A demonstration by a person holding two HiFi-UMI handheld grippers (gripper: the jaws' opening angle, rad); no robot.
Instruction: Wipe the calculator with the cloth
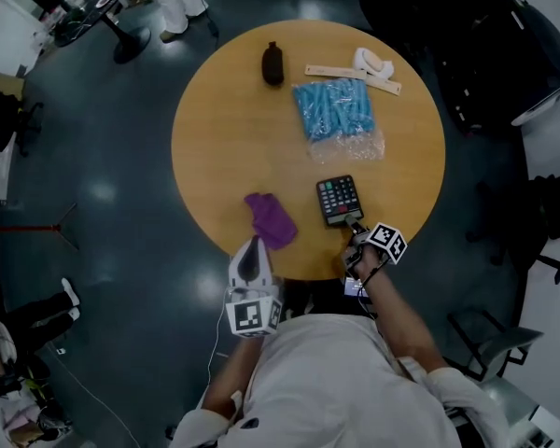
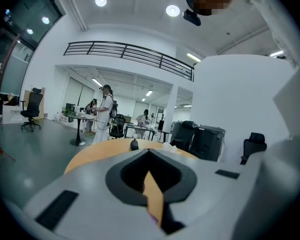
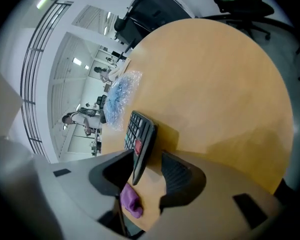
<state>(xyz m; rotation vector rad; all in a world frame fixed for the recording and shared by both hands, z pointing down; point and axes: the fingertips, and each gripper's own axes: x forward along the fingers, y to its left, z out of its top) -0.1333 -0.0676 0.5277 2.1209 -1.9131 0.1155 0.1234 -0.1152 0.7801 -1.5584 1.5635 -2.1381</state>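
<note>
The dark calculator (image 1: 339, 199) lies flat on the round wooden table (image 1: 224, 147), near its front edge. My right gripper (image 1: 357, 227) is at the calculator's near end. In the right gripper view the calculator (image 3: 140, 139) reaches in between the jaws of the right gripper (image 3: 146, 159), which stand apart and open; the ribbed right pad is clear of it. A crumpled purple cloth (image 1: 272, 218) lies left of the calculator, loose on the wood. My left gripper (image 1: 254, 247) hovers just short of the cloth, shut and empty (image 2: 149, 156).
A clear packet of blue items (image 1: 334, 110) lies behind the calculator. A small black object (image 1: 273, 63) and a white item on a wooden strip (image 1: 373, 63) sit at the table's far side. Office chairs (image 1: 467, 54) stand to the right; people stand by a distant table (image 2: 105, 114).
</note>
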